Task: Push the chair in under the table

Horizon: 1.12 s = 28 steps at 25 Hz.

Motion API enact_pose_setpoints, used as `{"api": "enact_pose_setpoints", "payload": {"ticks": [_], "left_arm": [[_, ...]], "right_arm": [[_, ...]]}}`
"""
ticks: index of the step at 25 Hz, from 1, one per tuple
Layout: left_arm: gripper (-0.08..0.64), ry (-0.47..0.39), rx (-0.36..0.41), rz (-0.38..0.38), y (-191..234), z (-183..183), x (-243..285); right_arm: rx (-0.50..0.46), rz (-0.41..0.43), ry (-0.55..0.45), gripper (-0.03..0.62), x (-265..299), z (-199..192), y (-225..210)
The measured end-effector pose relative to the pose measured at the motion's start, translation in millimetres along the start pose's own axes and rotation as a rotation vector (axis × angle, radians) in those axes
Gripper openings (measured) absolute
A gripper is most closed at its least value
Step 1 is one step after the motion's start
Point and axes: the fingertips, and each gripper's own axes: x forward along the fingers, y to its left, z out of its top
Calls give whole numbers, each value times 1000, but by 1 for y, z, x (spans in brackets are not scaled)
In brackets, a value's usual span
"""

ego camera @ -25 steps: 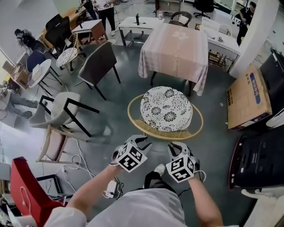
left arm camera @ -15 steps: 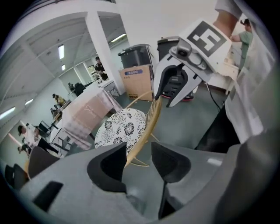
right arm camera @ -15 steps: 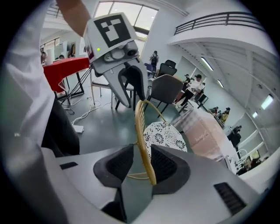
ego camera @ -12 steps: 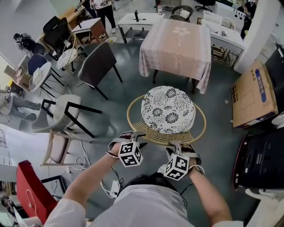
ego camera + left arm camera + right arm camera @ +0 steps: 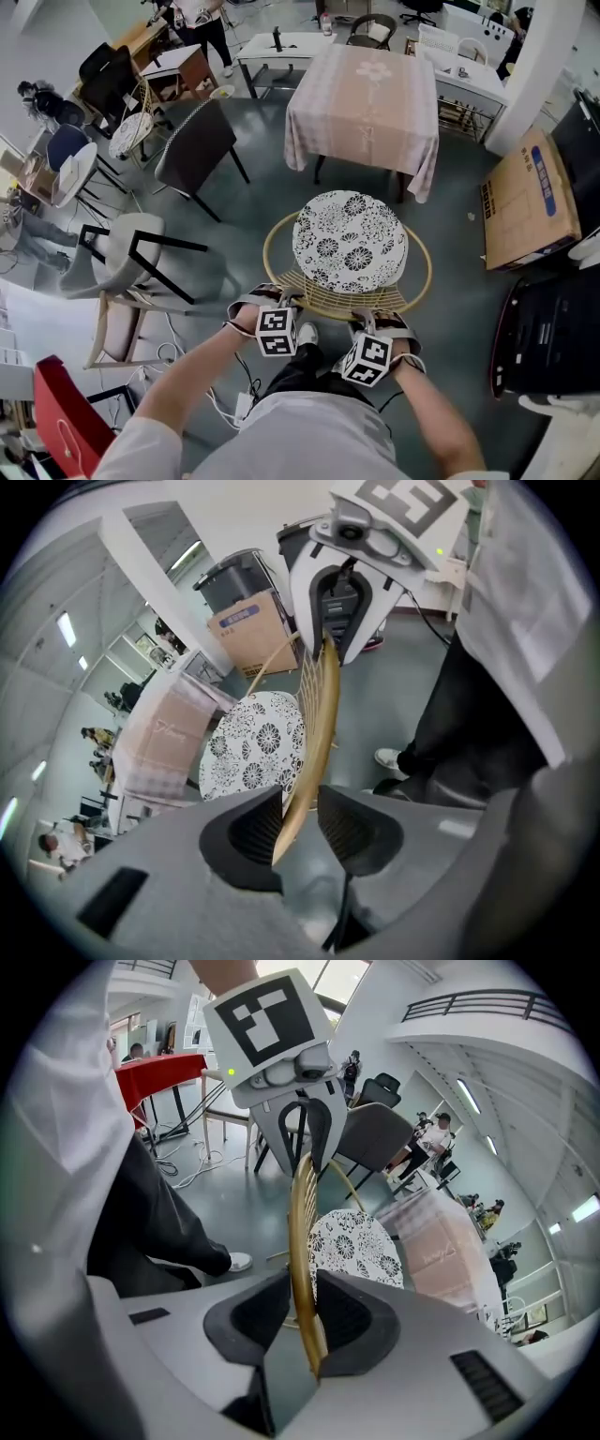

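Left gripper view: the left claw (image 5: 300, 803) is pressed onto the golden rim (image 5: 314, 724) of the chair (image 5: 349, 246), with the rim running edge-on between the ribbed pads. The contact on the inner pad is less plain than on the outer one.

Right gripper view: the right claw (image 5: 305, 1312) is likewise pinching the same rim, which passes upright through the pads. The opposite claw shows further along the hoop.

Head view: both claws sit side by side on the near arc of the rim, just ahead of the person's shoe (image 5: 306, 333). The patterned cushion (image 5: 352, 234) lies beyond them. The chair stands apart from the counter (image 5: 366, 94), which is draped in a pink cloth, with bare floor (image 5: 272, 202) between the two.

Judgement: the grasp step appears complete and the push itself is in hand, with most of the travel yet to come. The next move calls for an even forward shove from both claws. The chair should be kept square to the near edge of the counter so that it does not swing to one side.

Not verified: the chair's legs are hidden beneath the seat. The cloth covers most of the counter's underside, so clearance for the hoop cannot be judged. A second chair (image 5: 373, 28) at the far side is partly cut off.
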Motion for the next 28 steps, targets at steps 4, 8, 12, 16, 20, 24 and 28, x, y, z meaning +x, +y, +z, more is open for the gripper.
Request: {"api": "enact_pose_setpoints", "payload": {"ticks": [4, 8, 12, 16, 20, 24, 28], "left_arm": [[120, -35, -4, -77, 1, 2, -1], [121, -53, 7, -82, 8, -1, 0], [121, -46, 0, -72, 35, -9, 9], [121, -34, 9, -48, 68, -15, 18], [121, -39, -5, -60, 87, -21, 24], [121, -45, 7, -65, 110, -22, 31], [121, -44, -4, -58, 137, -23, 38]], "right_arm": [[32, 58, 21, 74, 0, -1, -1], [52, 53, 32, 74, 5, 2, -7], [86, 31, 45, 74, 18, 8, -29], [112, 15, 54, 74, 31, 13, -55], [132, 10, 61, 74, 39, 18, -74], [166, -11, 85, 75, 49, 17, -96], [198, -30, 105, 77, 57, 19, -122]]}}
